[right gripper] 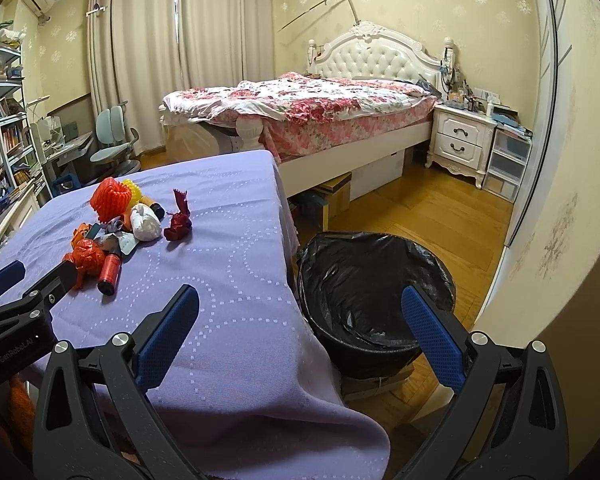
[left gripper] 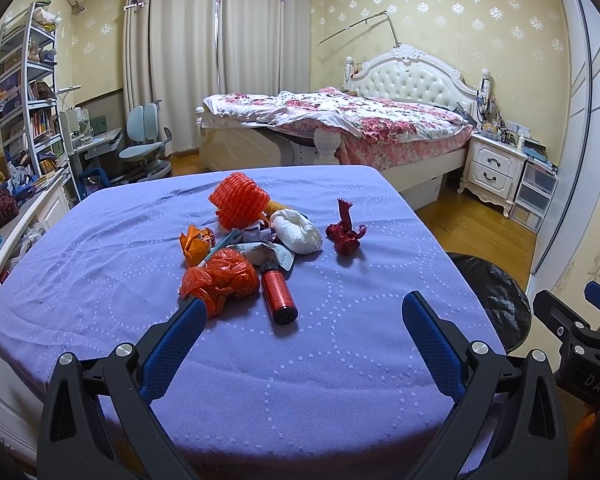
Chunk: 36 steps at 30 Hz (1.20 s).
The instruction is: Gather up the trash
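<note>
Trash (left gripper: pixel 252 248) beyond left gripper's (left gripper: pixel 304 312) spread jaws

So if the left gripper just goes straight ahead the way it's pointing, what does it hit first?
Probably the red bottle, lying nearest between the open left gripper's fingers, with the orange plastic bag just beside it. Depth is uncertain.

Home bedroom, bed (left gripper: pixel 340 120), curtains (left gripper: pixel 216 56), nightstand (left gripper: pixel 494 168)

A table (left gripper: pixel 100 280) draped in a lilac cloth (right gripper: pixel 228 280) carries a clustered heap: an orange foam net (left gripper: pixel 238 200), white crumpled wad (left gripper: pixel 298 234), orange plastic bag (left gripper: pixel 220 276), red glittery bottle (left gripper: pixel 278 294), and, just apart, a dark red scrap (left gripper: pixel 345 234).
</note>
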### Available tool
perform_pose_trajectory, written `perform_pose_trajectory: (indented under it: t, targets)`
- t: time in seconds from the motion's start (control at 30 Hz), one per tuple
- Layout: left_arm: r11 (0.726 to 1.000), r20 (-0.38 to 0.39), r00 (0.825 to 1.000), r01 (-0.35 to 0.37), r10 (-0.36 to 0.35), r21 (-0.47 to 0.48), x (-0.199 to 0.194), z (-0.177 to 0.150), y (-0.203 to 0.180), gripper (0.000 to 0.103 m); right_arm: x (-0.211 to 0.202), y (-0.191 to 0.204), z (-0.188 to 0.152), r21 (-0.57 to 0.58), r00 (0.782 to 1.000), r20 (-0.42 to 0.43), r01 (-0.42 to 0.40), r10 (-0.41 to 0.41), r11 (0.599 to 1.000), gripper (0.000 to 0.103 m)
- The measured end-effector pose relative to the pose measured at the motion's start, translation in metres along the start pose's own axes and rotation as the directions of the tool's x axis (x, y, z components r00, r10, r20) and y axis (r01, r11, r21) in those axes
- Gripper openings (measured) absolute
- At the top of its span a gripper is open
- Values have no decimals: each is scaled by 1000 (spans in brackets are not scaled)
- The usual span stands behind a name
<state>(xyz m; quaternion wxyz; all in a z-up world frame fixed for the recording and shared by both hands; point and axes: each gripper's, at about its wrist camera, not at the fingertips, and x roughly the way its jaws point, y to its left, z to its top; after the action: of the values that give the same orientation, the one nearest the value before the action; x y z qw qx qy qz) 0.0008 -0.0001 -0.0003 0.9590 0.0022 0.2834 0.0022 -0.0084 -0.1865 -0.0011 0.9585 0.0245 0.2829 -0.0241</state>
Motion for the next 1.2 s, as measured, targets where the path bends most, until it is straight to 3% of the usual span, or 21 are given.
perform_pose_trajectory:
  t: [0.23, 0.5, 0.63, 0.7, 0.77, 1.2]
  targets:
    - [1000, -4, 1000, -12, 12, -10, 3, -3, 8, 97, 8, 12, -3, -23, 1000, -5, -11, 11, 1000, 99]
    - [996, -70, 996, -62, 57, -65, 26, -16, 41, 96, 20, 24, 0, -69, 999, -30, -47, 45, 997, 99]
    - [993, -96, 992, -91, 84, -72, 30, -16, 50, 89, 29, 35, 2, -88, 996, -47, -73, 70, 993, 97]
    - [991, -116, 989, -105, 95, -79, 36, -16, 57, 85, 37, 38, 5, -100, 995, -61, -85, 80, 991, 85]
    - [990, -130, 986, -116, 104, -84, 40, -17, 63, 81, 47, 43, 6, -112, 992, -82, -106, 97, 988, 80]
    - [985, -176, 975, -150, 132, -88, 73, -9, 78, 80, 86, 72, 14, -145, 973, -155, -194, 172, 970, 80]
